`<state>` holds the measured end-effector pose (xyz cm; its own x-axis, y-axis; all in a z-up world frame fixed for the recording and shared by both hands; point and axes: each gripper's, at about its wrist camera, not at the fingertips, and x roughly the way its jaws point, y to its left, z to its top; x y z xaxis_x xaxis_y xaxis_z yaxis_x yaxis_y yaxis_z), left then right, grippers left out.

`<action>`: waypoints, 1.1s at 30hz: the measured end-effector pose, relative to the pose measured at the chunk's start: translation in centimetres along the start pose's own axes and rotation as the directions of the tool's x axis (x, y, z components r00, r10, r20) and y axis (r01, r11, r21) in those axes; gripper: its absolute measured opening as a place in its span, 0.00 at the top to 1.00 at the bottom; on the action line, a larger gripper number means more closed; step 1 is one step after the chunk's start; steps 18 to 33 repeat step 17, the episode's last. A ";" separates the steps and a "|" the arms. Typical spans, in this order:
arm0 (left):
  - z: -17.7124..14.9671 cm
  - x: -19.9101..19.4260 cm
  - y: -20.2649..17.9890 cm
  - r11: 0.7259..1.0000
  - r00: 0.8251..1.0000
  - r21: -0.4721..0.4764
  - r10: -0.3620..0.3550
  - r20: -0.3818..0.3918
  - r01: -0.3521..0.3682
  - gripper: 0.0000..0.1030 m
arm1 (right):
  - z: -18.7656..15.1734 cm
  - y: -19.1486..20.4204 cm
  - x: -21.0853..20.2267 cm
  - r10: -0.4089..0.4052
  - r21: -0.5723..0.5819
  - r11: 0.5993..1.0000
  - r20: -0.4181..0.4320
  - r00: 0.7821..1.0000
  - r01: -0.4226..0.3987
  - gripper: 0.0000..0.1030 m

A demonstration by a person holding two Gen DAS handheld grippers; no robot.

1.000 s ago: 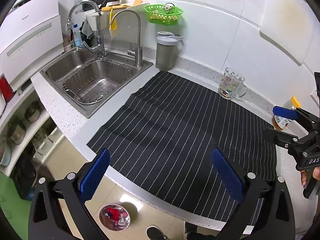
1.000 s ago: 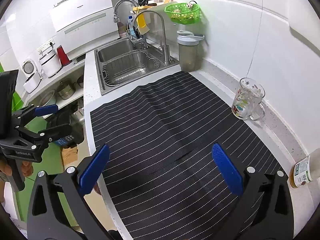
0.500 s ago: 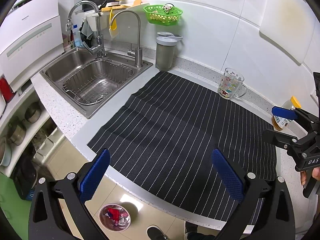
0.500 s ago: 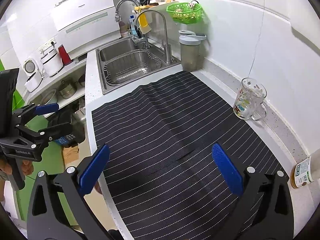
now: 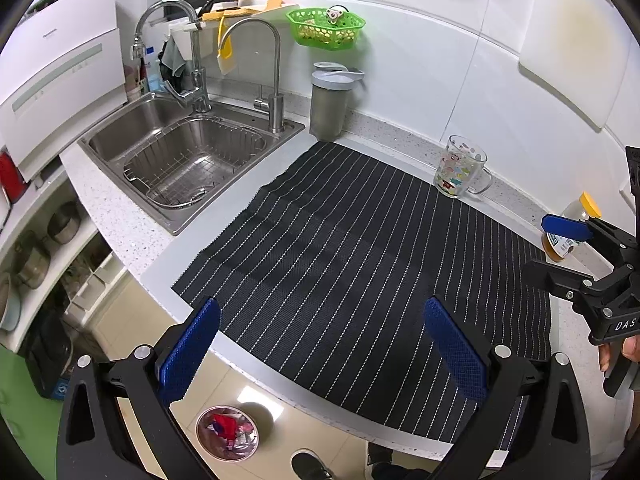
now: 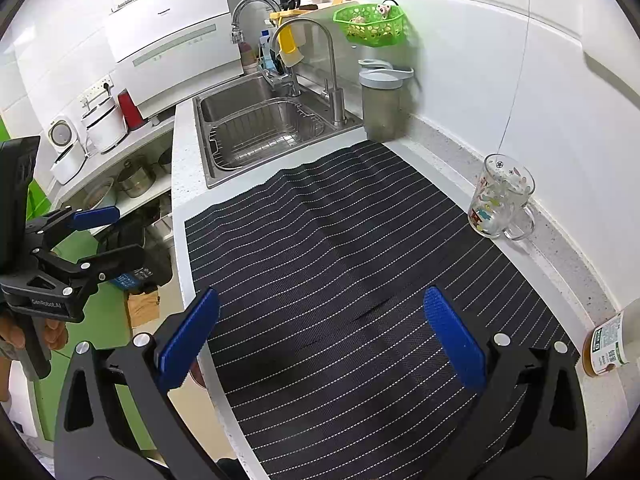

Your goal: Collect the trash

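Both of your grippers hang over the striped mat [image 5: 360,248] with nothing in them. Your left gripper [image 5: 320,344] sits above the mat's front edge, jaws spread wide. Your right gripper [image 6: 320,336] is over the mat too, jaws just as wide.

The trash looks like the bottle [image 6: 606,344] with the yellow cap, standing upright just past the mat's right edge by the wall; hard to say from here whether there's anything left in it. The glass mug [image 5: 460,172] stands at the mat's back edge. Down on the floor, below the mat's front edge, is the bin [image 5: 228,432] with red scraps inside.
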<state>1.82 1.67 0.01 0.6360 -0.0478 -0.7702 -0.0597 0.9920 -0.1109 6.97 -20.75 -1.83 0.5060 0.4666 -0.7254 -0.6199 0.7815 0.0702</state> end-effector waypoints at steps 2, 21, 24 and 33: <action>0.0 0.0 -0.1 1.000 1.000 0.000 0.002 0.000 -0.002 0.05 | 0.0 0.0 0.0 -0.001 -0.001 1.000 0.000 1.000 0.001 0.03; -0.1 -0.1 -0.4 0.999 1.000 0.032 0.019 0.004 -0.019 0.05 | -0.2 0.5 0.0 0.009 -0.001 1.000 0.000 1.000 -0.009 0.03; -0.1 -0.1 -0.4 0.999 1.000 0.032 0.019 0.004 -0.019 0.05 | -0.2 0.5 0.0 0.009 -0.001 1.000 0.000 1.000 -0.009 0.03; -0.1 -0.1 -0.4 0.999 1.000 0.032 0.019 0.004 -0.019 0.05 | -0.2 0.5 0.0 0.009 -0.001 1.000 0.000 1.000 -0.009 0.03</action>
